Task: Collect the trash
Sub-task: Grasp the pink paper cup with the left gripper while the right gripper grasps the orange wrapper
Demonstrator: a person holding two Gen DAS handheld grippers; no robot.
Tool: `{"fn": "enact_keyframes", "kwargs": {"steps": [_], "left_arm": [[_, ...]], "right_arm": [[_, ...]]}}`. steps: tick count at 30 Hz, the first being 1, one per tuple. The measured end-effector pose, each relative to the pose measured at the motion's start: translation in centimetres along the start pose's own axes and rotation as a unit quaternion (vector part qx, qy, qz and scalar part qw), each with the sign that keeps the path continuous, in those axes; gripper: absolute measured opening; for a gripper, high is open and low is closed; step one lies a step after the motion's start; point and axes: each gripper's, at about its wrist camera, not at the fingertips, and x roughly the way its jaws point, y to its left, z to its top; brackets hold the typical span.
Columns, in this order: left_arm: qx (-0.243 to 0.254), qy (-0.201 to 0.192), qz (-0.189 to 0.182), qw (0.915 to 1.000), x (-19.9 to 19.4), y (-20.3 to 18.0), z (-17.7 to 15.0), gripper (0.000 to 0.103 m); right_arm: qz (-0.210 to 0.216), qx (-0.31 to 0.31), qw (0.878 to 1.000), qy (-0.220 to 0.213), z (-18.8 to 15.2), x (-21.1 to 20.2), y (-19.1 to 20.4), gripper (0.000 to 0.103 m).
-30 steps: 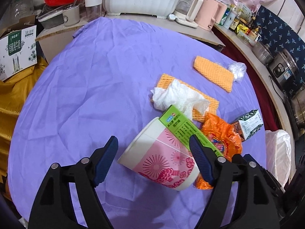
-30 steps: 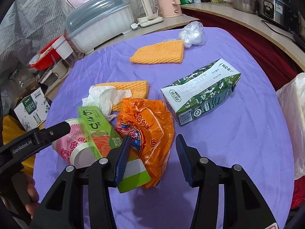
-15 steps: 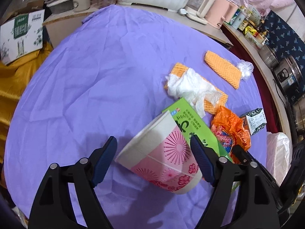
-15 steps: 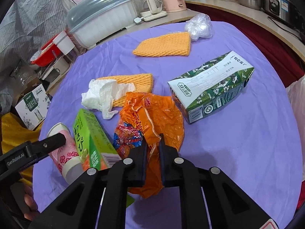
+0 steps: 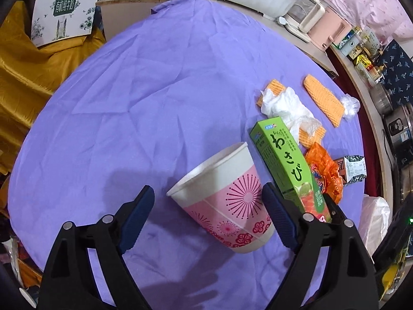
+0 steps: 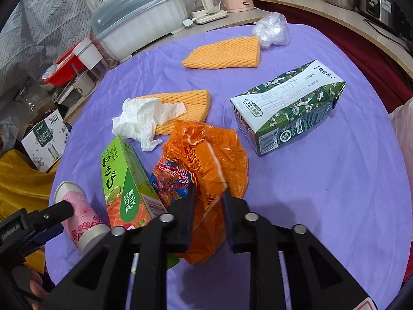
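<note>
Two grippers are at work over the purple tablecloth (image 5: 160, 82), and the green box (image 6: 126, 180) serves as the landmark for everything else. The left gripper (image 5: 209, 206) straddles the pink paper cup (image 5: 227, 199), which lies on its side touching the box's left flank; its jaws have just been opening wider, the right pad close against the cup wall, the left pad apart from it, so the cup is not gripped. The right gripper (image 6: 207, 201) sits just right of the box with the orange wrapper (image 6: 206, 155) bunched between its jaws, which closed hard and have just eased open again; the film appears pinched, though only loosely.

The main risk is that slack pinch: thin crinkled film could slide out on a lift, leaving the wrapper draped against the box. If the jaws bite again lower, they might also catch the tablecloth and drag it, shifting the box, the cup and the white tissue (image 6: 142, 118) beyond the box.

For the cup, a squeeze across its soft wall could crush it or squirt it toward the rim side, and a sideways closing would shove it into the box. The two grippers work close together either side of the box, so they could knock each other.

Farther from the box, the milk carton (image 6: 286, 106), two orange foam nets (image 6: 224, 54) and a clear plastic ball (image 6: 271, 29) lie untouched.
</note>
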Motion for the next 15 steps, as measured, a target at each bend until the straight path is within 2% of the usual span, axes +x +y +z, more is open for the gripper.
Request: {"fn": "enact_keyframes", "kwargs": {"steps": [5,9,15], "left_arm": [[-0.01,0.002,0.003,0.9999,-0.5,0.5,-0.5,0.084],[-0.043,-0.003,-0.004,0.9991,-0.7,1.2,-1.2,0.087],[-0.032,0.003,-0.022,0.9992,1.2,0.2,-1.2,0.089]], "right_arm": [[0.004,-0.003,1.0,0.004,-0.3,0.5,0.3,0.028],[0.006,-0.006,1.0,0.006,-0.4,0.7,0.3,0.028],[0.011,-0.008,1.0,0.007,-0.6,0.8,0.2,0.018]]}}
